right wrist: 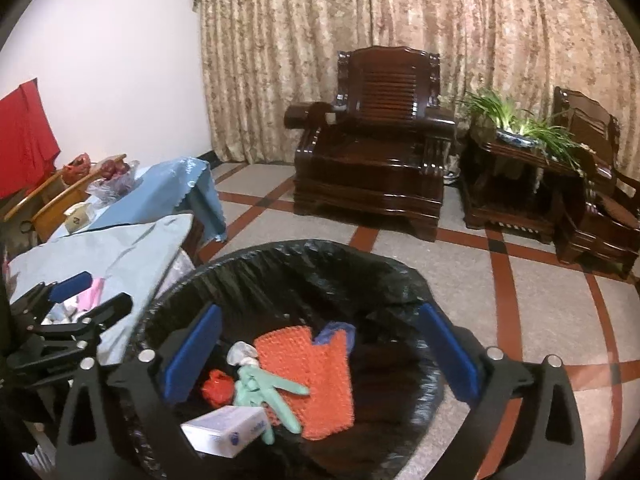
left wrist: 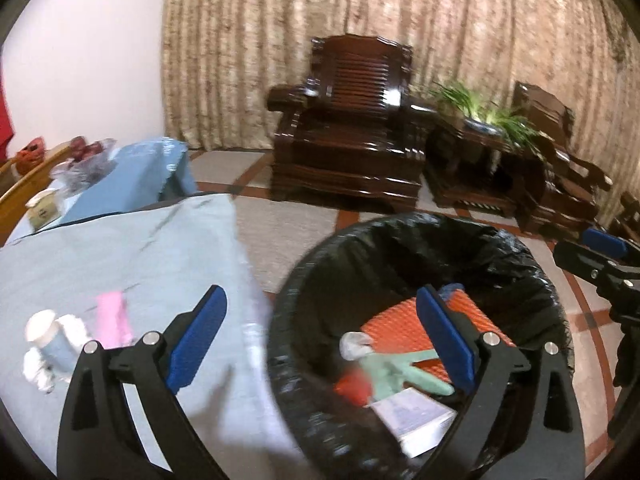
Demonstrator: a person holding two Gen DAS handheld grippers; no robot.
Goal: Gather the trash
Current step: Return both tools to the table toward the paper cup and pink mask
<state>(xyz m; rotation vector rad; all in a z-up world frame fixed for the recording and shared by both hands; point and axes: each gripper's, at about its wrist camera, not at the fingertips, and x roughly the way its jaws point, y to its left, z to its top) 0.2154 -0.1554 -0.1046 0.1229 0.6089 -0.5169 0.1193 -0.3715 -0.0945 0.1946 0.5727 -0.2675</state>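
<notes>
Left wrist view looks down between the left gripper (left wrist: 322, 336), whose blue-padded fingers (left wrist: 196, 336) stand wide apart with nothing between them — one over the table edge, the other over the trash bin (left wrist: 516, 256). The bin, lined with a black bag, sits just right of the table (left wrist: 120, 248), which is covered in a pale blue cloth. Inside the bin lie an orange mesh piece (left wrist: 404, 324), a green glove (left wrist: 400, 372), a red scrap (left wrist: 352, 386) and a white box (left wrist: 416, 412). On the cloth at near left remain a paper cup (left wrist: 50, 340) among crumpled white tissue (left wrist: 36, 368), with a pink wrapper (left wrist: 114, 318) just beside them; this part is blurred.

Right wrist view shows the right gripper (right wrist: 320, 354) above the bin (right wrist: 304, 252), its fingers (right wrist: 192, 352) likewise spread wide and empty. Between them, in the bin, the orange mesh (right wrist: 316, 376), green glove (right wrist: 260, 392), red scrap (right wrist: 216, 390) and white box (right wrist: 224, 430) are clearly seen. The left gripper (right wrist: 88, 292) appears at the left edge, over the table.

Far across the tiled floor (right wrist: 540, 320) stand a dark wooden armchair (right wrist: 372, 140) and a side table with a green plant (right wrist: 516, 120) — both before a patterned curtain (right wrist: 400, 8).
</notes>
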